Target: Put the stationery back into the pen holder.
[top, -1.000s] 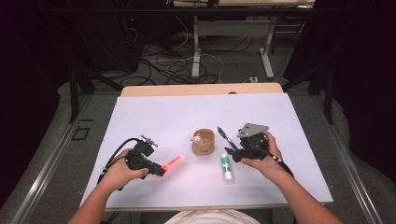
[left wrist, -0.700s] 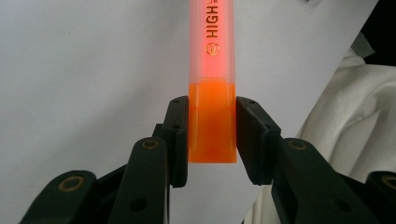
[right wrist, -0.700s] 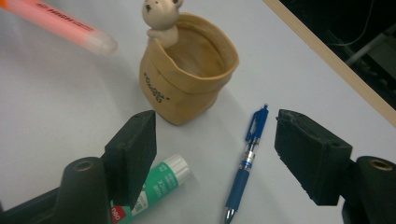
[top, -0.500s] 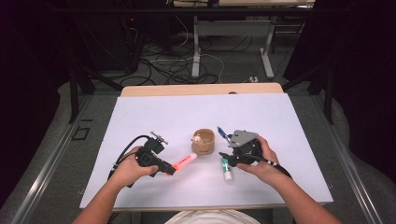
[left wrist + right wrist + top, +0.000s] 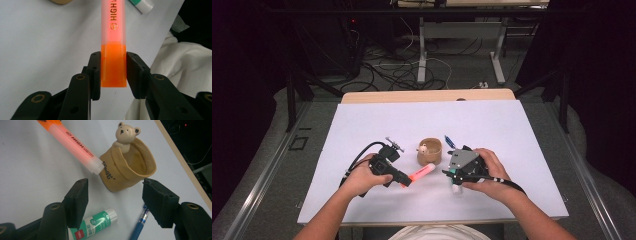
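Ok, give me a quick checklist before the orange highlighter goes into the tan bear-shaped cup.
1. Left gripper clamped on the orange highlighter: ok, jaws press its cap end.
2. Tan bear-shaped cup upright with an empty mouth: ok.
3. Highlighter tip above the cup rim: not ok, it points at the cup's side wall.
4. Right gripper steadying the cup: not ok, its jaws have just been closing, nothing between them.
5. Green-and-white glue stick and blue pen clear of the cup: ok.
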Motion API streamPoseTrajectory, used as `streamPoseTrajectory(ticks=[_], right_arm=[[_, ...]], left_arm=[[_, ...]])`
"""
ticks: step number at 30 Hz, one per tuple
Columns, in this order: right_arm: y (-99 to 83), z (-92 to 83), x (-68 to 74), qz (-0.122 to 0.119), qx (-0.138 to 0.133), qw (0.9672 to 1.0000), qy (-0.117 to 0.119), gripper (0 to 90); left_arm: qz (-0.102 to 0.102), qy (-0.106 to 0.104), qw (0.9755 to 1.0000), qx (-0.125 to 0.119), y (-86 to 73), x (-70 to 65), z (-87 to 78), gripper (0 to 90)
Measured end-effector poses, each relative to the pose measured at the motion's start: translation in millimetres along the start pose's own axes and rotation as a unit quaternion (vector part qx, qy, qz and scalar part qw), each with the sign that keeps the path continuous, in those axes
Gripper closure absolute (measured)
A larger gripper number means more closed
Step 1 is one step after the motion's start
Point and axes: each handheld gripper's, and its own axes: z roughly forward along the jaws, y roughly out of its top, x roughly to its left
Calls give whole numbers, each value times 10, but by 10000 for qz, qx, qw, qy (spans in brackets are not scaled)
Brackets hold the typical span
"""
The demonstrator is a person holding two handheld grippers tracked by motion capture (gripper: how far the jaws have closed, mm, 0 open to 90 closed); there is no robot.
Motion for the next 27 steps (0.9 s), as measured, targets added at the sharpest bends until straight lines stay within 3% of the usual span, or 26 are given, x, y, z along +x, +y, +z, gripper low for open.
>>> streamPoseTrajectory(ticks=[7, 12, 15, 16, 17, 18, 19, 20, 24, 27], right_arm=[[37, -5, 72, -279, 63, 9996, 85, 412], [24, 6, 116, -588, -35, 9981, 155, 442], [21, 6, 142, -717, -84, 9972, 195, 453], [23, 3, 145, -839, -79, 9962, 207, 459], [25, 9, 169, -813, -114, 9964, 208, 463], [25, 9, 186, -814, -92, 9964, 208, 466], [32, 12, 195, -924, -89, 9954, 222, 474], [37, 15, 196, -1096, -69, 9938, 191, 481], [59, 31, 253, -1388, -66, 9902, 150, 512], [76, 51, 277, -1678, -92, 9858, 69, 530]], left_arm=[[38, -110, 9999, 52, 110, -4, 60, 671], [19, -155, 9998, 95, 177, -7, 117, 671], [121, -188, 9996, 184, 214, 6, 129, 671], [28, -214, 9997, 104, 223, -6, 143, 671], [90, -227, 9995, 185, 238, 2, 137, 671], [-24, -233, 9997, 110, 245, -15, 153, 671], [97, -238, 9995, 181, 260, 0, 151, 671], [-53, -236, 9997, 85, 266, -23, 173, 671], [-44, -254, 9996, 151, 314, -23, 188, 671], [-112, -286, 9995, 121, 350, -36, 199, 671]])
